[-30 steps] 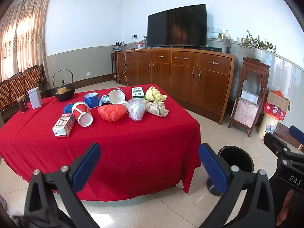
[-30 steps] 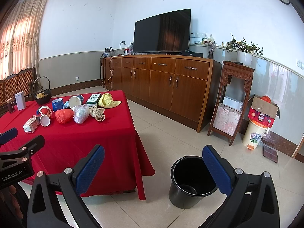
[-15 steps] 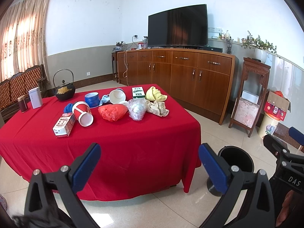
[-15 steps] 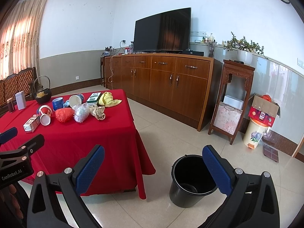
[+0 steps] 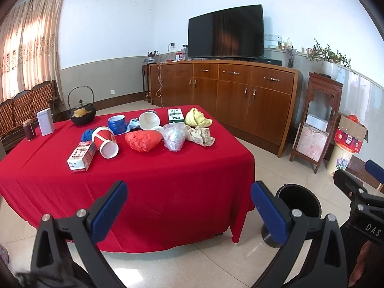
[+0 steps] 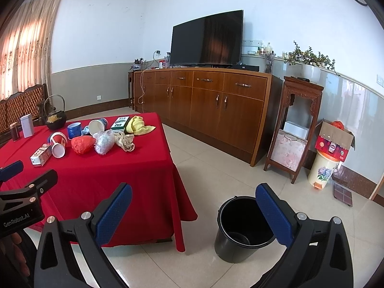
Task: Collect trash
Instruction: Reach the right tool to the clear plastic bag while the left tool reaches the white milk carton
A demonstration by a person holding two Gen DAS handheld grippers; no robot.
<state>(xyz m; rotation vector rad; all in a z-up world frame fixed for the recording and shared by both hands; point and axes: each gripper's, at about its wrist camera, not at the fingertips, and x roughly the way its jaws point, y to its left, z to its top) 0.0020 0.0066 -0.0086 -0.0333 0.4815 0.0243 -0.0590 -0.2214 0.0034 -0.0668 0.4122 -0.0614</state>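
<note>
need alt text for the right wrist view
Open right gripper hovers over tiled floor, above an empty black plastic bucket. Left of it, a red-clothed table holds a crumpled red plastic bag and other litter.

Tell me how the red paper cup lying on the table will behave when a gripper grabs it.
The red paper cup lies on its side, so a nudge would likely roll it across the red tablecloth. It looks empty and thin-walled, so it is probably light and may crush under a firm squeeze.
</note>
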